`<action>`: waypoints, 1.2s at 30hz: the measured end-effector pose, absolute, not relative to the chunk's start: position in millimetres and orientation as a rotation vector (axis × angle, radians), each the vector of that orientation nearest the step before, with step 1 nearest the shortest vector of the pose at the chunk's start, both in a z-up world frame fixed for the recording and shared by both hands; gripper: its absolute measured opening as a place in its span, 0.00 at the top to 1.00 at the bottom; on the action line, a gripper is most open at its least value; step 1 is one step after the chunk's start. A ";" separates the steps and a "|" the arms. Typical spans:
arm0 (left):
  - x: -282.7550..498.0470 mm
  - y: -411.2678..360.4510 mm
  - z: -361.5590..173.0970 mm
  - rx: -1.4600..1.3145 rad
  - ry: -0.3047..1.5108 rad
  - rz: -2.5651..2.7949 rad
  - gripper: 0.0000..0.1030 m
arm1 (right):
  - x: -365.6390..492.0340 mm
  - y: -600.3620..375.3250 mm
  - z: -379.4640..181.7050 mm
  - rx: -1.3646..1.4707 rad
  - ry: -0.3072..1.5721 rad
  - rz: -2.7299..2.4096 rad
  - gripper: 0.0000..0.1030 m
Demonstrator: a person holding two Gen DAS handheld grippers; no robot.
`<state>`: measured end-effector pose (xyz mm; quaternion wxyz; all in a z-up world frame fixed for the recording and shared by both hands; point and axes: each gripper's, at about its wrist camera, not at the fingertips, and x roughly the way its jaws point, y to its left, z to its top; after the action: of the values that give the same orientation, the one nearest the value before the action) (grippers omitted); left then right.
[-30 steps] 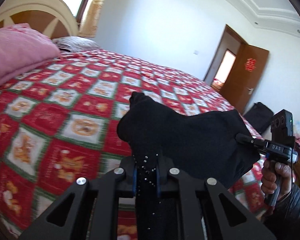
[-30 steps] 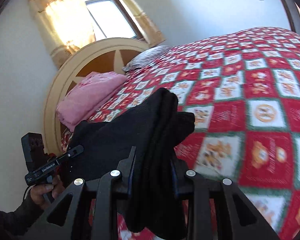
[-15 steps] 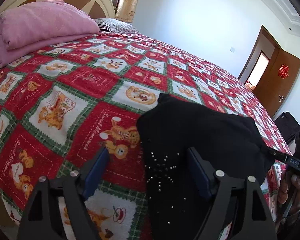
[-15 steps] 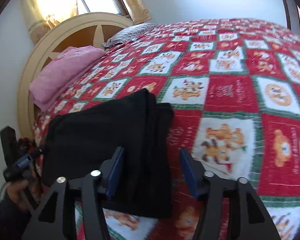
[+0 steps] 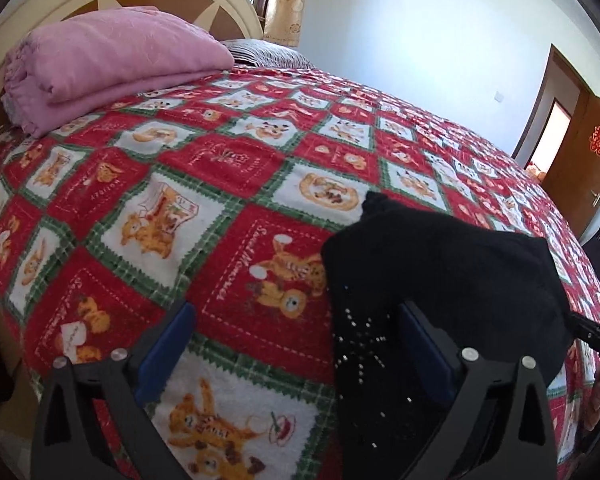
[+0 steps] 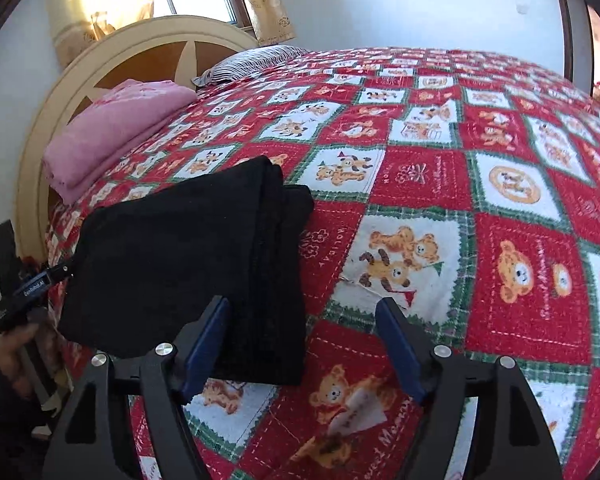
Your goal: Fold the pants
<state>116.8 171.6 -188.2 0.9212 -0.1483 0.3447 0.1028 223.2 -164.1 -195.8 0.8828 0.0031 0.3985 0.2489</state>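
My left gripper (image 5: 296, 344) and right gripper (image 6: 304, 336) both gape wide, holding nothing; the folded black pants (image 6: 188, 256) lie on the teddy-bear bedspread (image 6: 440, 184)

Bed (image 6: 500, 160) open from 12 to 3 o'clock of folded black pants (image 6: 188, 264), bare quilt there. Obstacles: pink folded blanket (image 5: 112, 60) at 10 o'clock, striped pillow (image 6: 252, 62) at 12 beside it, headboard (image 6: 140, 44) behind both.
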 end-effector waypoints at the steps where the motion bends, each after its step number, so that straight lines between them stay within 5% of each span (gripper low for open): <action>1: 111.4 169.1 -182.4 -0.301 0.705 0.222 0.01 | 218.2 -162.9 -190.8 -0.019 0.814 0.507 0.27; 18: -2.8 67.1 -20.9 -0.034 0.399 0.183 0.00 | 70.4 -184.9 -39.2 -0.103 0.522 0.482 0.26; 36: -26.4 50.0 3.6 -0.061 0.308 0.144 0.00 | 22.5 -184.3 10.4 -0.109 0.389 0.483 0.22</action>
<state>-26.4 50.0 3.6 0.9851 -0.0302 0.1534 0.0716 22.5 -184.3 10.4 0.9508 -0.0536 0.1915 0.2375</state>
